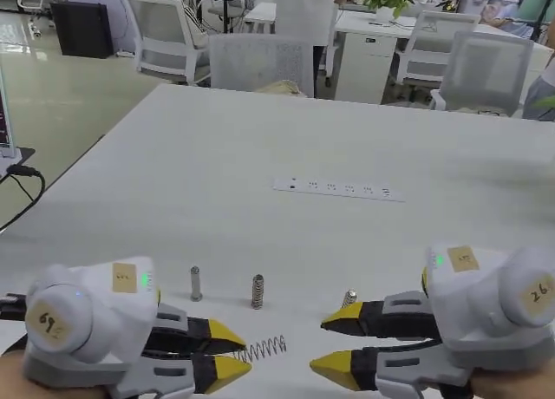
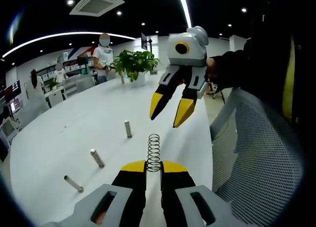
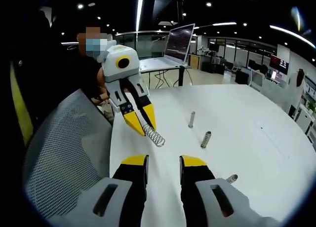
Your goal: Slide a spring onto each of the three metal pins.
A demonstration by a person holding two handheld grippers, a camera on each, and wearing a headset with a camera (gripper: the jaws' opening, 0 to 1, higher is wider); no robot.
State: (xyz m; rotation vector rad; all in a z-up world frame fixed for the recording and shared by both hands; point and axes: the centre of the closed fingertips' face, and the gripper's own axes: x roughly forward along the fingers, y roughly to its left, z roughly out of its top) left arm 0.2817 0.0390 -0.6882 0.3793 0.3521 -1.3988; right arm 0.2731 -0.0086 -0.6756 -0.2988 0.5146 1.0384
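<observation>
Left gripper (image 1: 241, 353) sits low at the near-left edge of the table (image 1: 260, 156), lying level and pointing right. Its jaws are pinched on one end of a loose spring (image 1: 267, 348), and the rest of the coil juts past the tips. Right gripper (image 1: 318, 343) is level too and points left, jaws apart with nothing between them. Its tips face the spring's free end, near but not touching.

Three pins stand in a row just beyond the grippers. The left pin (image 1: 196, 283) is bare. The middle pin (image 1: 257, 280) is sleeved by a second spring (image 1: 257, 295). The right pin (image 1: 349, 297) is just behind the right gripper's upper jaw, lower part hidden. A power strip (image 1: 338, 189) lies farther back, and chairs (image 1: 260, 62) stand past the far edge.

The left gripper view shows a plant (image 2: 133, 64) at the table's far end. The right gripper view shows the right pin close beside its own jaw, and a laptop (image 3: 180, 39) on a desk behind.
</observation>
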